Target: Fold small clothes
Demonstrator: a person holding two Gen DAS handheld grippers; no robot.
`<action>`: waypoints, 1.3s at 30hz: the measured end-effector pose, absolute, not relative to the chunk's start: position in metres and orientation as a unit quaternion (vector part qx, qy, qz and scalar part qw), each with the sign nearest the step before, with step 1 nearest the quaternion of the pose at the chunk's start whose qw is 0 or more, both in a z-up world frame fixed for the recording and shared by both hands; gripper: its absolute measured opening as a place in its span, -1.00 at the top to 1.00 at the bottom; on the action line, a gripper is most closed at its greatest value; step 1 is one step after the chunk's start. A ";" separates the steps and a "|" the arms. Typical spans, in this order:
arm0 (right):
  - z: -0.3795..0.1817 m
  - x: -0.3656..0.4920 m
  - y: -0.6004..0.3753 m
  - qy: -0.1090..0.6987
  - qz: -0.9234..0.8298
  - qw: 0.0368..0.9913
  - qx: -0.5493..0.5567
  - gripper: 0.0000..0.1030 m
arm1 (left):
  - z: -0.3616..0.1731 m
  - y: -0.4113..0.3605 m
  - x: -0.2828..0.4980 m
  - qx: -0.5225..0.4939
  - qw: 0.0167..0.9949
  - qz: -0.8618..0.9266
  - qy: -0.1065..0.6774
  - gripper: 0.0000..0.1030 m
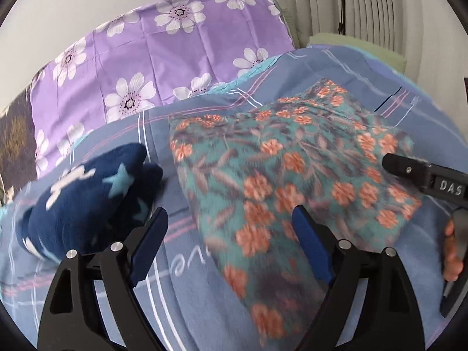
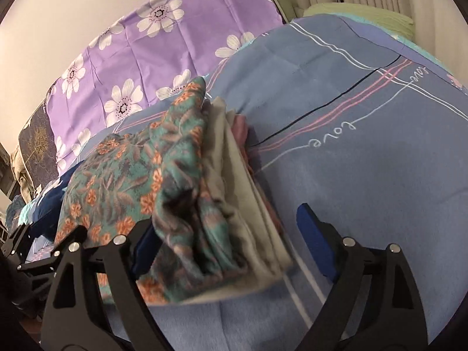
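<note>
Lying at frame centre on the bed (image 1: 380, 67), the floral cloth (image 1: 278, 175) looked folded atop a stack. Both the left tool (image 1: 231, 245) and right tool (image 2: 231, 245) stood spread, gripping nothing. A navy garment (image 1: 87, 196) at left seemed unfolded.

left gripper (image 1: 231, 239): fingers spread wide | right gripper (image 2: 231, 242): fingers spread wide

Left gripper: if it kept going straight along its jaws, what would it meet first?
Probably the left edge of the teal floral garment, lying on the blue bedsheet; depth is blurred, so the left gripper might touch sheet first.
</note>
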State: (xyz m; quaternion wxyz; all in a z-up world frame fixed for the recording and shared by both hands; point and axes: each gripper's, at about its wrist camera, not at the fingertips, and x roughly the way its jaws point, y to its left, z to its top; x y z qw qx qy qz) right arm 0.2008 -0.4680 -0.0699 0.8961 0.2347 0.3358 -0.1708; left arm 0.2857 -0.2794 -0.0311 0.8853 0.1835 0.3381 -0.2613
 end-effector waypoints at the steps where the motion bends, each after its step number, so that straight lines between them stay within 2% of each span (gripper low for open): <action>1: -0.064 0.192 -0.458 0.339 -0.178 0.900 0.210 -0.70 | -0.028 -0.272 0.276 0.177 0.884 -0.274 0.335 -0.68; 4: -0.046 0.156 -0.434 0.310 -0.179 0.918 0.173 -0.70 | -0.023 -0.253 0.249 0.157 0.884 -0.299 0.324 -0.75; 6: -0.033 0.116 -0.416 0.258 -0.154 0.937 0.178 -0.70 | -0.018 -0.234 0.223 0.140 0.888 -0.317 0.304 -0.84; 10: -0.015 0.062 -0.382 0.244 -0.135 0.946 0.166 -0.71 | -0.015 -0.200 0.176 0.106 0.886 -0.348 0.286 -0.97; 16: 0.006 0.004 -0.316 0.237 -0.168 0.953 0.087 -0.95 | 0.004 -0.162 0.121 0.110 0.899 -0.333 0.264 -0.97; 25: 0.030 -0.028 -0.260 0.219 -0.171 0.959 0.049 -0.96 | 0.033 -0.122 0.064 0.114 0.912 -0.322 0.227 -0.97; 39: 0.036 -0.053 -0.253 0.227 -0.191 0.953 0.065 -0.96 | 0.031 -0.097 0.028 0.093 0.916 -0.312 0.234 -0.97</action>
